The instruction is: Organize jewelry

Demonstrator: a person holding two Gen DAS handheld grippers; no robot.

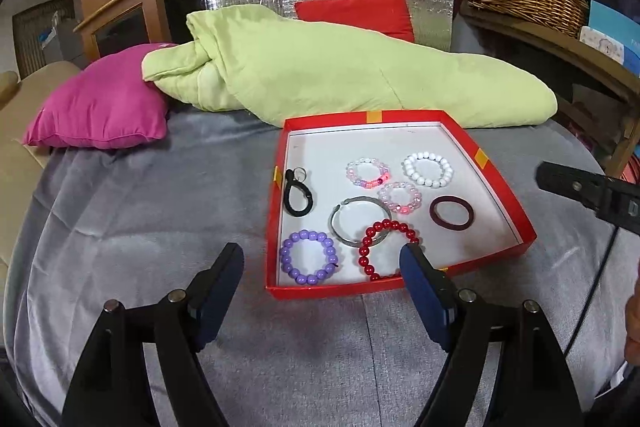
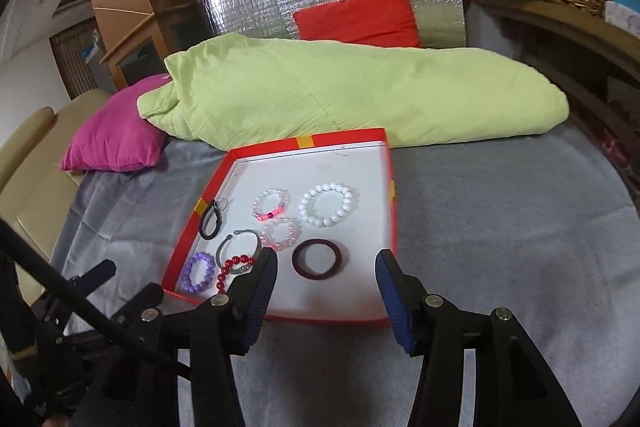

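Red box [image 1: 516, 215]: on grey bed [image 1: 120, 227], holding bracelets flat.
Maroon ring [image 2: 319, 259]: lying flat, ahead between right tongs [image 2: 326, 269].
Left tongs [image 1: 322, 263]: spread wide, empty.
Right tongs: spread, empty.

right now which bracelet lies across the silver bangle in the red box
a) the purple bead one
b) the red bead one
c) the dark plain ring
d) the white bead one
b: the red bead bracelet crosses over the near edge of the silver bangle in the red box, while the others lie apart from it.
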